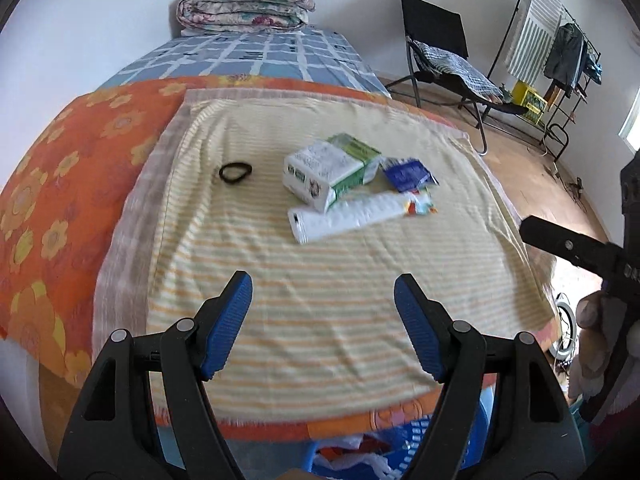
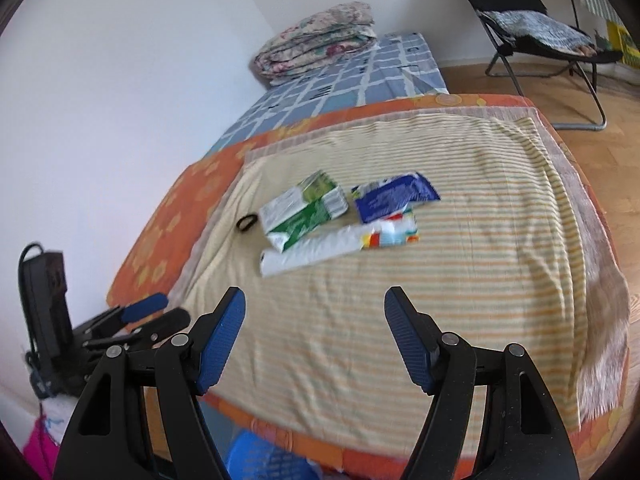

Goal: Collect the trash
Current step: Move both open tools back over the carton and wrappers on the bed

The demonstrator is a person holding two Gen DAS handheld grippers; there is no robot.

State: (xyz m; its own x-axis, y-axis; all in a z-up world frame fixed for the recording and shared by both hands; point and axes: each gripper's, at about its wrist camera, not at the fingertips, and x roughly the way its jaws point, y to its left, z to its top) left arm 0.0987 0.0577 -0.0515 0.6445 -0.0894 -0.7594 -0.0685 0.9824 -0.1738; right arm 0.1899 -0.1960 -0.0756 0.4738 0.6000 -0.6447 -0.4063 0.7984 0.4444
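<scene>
On the striped yellow cloth (image 1: 320,280) (image 2: 440,280) lie a green-and-white carton (image 1: 326,172) (image 2: 304,210), a blue wrapper (image 1: 408,174) (image 2: 390,196), a white roll with a colourful end (image 1: 352,214) (image 2: 336,246) and a black hair band (image 1: 235,172) (image 2: 246,223). My left gripper (image 1: 323,300) hangs open over the cloth's near part, well short of the trash, nothing between its fingers. My right gripper (image 2: 315,312) is open too, empty, above the near edge. In the right wrist view the left gripper (image 2: 154,312) shows at the lower left.
A blue plastic basket (image 1: 404,444) (image 2: 260,460) sits below the bed's near edge. A folded floral quilt (image 1: 244,8) (image 2: 320,36) lies at the bed's far end. A black folding chair (image 1: 444,52) (image 2: 532,20) and a clothes rack (image 1: 560,48) stand on the wooden floor to the right.
</scene>
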